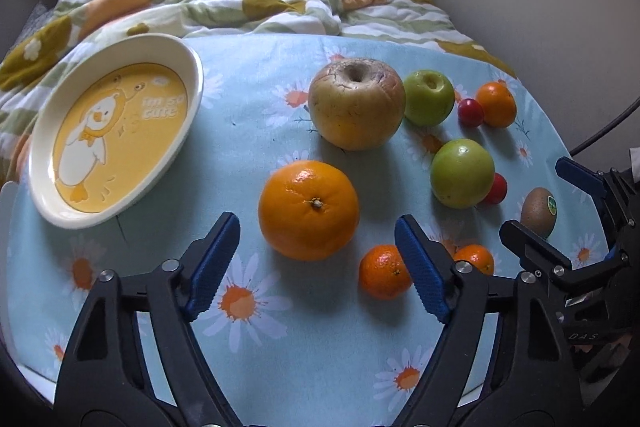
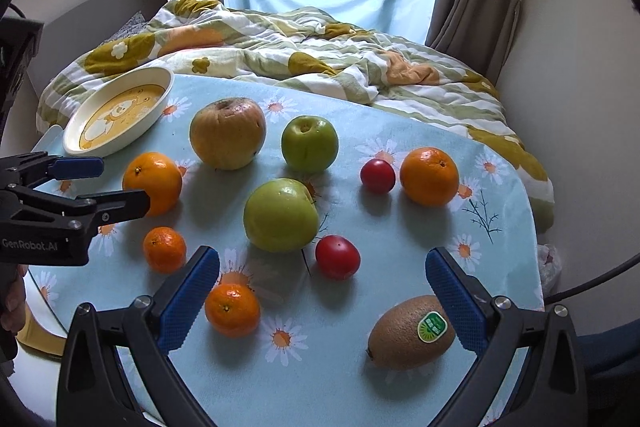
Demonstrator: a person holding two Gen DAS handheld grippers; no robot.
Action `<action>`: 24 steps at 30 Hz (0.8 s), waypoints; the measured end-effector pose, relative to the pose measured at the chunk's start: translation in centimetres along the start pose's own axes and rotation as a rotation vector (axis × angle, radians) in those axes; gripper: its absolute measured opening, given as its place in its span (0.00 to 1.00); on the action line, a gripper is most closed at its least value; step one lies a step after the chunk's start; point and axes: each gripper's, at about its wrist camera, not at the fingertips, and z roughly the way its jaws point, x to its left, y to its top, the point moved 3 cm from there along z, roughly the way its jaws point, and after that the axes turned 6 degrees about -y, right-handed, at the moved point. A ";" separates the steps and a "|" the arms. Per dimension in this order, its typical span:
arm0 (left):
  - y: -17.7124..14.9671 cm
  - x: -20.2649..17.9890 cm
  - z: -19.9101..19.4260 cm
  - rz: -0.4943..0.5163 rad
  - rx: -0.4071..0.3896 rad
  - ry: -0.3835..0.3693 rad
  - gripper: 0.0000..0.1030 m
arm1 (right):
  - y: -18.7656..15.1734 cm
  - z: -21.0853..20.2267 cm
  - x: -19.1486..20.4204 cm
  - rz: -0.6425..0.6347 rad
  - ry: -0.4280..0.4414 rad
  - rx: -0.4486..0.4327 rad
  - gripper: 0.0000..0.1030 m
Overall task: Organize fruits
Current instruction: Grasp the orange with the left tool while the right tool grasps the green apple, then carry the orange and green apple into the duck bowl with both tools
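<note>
Kiwi (image 2: 408,335) with green sticker, dish (image 1: 116,131) reading "im so cute"

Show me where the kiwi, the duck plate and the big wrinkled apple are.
kiwi (image 2: 404,337), right wrist view, brown skin left of its sticker
duck plate (image 1: 192,67), left wrist view, cream rim
wrinkled apple (image 1: 356,111), left wrist view, yellowish front side

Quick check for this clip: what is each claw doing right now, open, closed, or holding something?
Left claw: open, holding nothing; the large orange sits just ahead of its fingers.
Right claw: open, holding nothing; the kiwi lies beside its right finger.
</note>
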 end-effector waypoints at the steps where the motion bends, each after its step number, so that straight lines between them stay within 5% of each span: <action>1: 0.1 0.2 0.4 -0.001 0.008 -0.002 0.83 | 0.0 0.4 0.3 -0.007 0.002 0.006 0.97; 4: 0.1 0.5 1.3 0.002 0.030 -0.012 0.81 | 0.2 1.5 0.9 -0.030 0.007 0.018 0.95; 8: 0.1 0.7 2.4 0.012 0.059 -0.006 0.65 | 0.3 2.4 1.3 -0.042 0.022 0.032 0.95; 24: 0.0 0.6 2.4 0.022 0.049 -0.001 0.64 | 1.1 5.2 3.0 -0.095 0.085 0.078 0.63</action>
